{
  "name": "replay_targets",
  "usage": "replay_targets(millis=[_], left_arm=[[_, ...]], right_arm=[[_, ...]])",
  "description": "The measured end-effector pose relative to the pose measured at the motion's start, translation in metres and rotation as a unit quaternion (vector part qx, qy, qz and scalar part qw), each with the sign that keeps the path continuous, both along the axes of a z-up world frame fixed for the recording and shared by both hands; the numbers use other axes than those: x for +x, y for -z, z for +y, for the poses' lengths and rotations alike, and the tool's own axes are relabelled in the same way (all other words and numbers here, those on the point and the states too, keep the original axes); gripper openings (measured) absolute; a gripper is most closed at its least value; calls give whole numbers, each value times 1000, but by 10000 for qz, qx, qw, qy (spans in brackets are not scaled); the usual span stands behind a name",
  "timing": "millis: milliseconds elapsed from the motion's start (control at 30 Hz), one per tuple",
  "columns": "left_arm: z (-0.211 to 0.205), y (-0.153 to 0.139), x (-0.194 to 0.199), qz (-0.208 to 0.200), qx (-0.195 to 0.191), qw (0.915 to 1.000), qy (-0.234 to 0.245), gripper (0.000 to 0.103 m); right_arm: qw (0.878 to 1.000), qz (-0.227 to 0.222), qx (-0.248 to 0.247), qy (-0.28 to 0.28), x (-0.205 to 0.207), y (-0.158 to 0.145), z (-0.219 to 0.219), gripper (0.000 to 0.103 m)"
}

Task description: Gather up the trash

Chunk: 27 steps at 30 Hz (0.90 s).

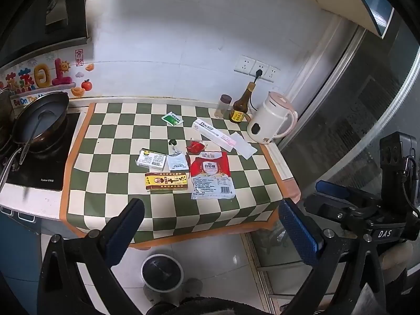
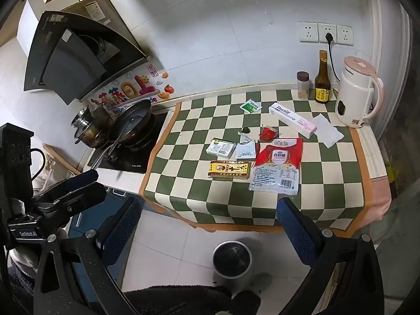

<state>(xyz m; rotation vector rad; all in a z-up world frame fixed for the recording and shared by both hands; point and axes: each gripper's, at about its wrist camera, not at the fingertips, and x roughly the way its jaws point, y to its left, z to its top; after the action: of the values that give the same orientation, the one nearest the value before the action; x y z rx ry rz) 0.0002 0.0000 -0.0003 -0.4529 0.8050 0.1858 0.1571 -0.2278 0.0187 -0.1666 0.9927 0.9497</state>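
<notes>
Trash lies on a green-and-cream checked counter [image 1: 110, 189] [image 2: 328, 197]: a red-and-clear sugar bag [image 1: 212, 174] [image 2: 277, 165], a yellow box [image 1: 166, 181] [image 2: 229, 170], a white box [image 1: 151, 159] [image 2: 220, 148], a small white packet [image 1: 177, 161] [image 2: 245, 151], a red wrapper [image 1: 195, 147] [image 2: 267, 132], a green sachet [image 1: 172, 118] [image 2: 250, 106], a long white toothpaste box [image 1: 215, 134] [image 2: 291, 119] and a white tissue [image 1: 245, 145] [image 2: 326, 130]. A small round bin [image 1: 162, 271] [image 2: 232, 258] stands on the floor below. My left gripper [image 1: 210, 225] and right gripper [image 2: 208, 225] are open and empty, in front of the counter.
A pink-and-white kettle [image 1: 271, 118] [image 2: 358, 94], a brown bottle [image 1: 240, 107] [image 2: 323, 78] and a spice jar [image 1: 223, 106] [image 2: 302, 85] stand at the back right. A pan [image 1: 39, 120] [image 2: 131, 123] and a pot [image 2: 89, 126] sit on the hob at the left.
</notes>
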Motion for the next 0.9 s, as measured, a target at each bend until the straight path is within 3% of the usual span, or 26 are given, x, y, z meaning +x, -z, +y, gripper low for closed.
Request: replay_targets(millis=[533, 900], left_arm=[[-9, 14, 4, 1, 26, 10000, 43, 103], [-5, 6, 10, 54, 91, 9999, 90, 103]], right_arm=[[9999, 64, 20, 81, 13, -2, -9, 103], [10000, 47, 1, 40, 15, -1, -9, 103]])
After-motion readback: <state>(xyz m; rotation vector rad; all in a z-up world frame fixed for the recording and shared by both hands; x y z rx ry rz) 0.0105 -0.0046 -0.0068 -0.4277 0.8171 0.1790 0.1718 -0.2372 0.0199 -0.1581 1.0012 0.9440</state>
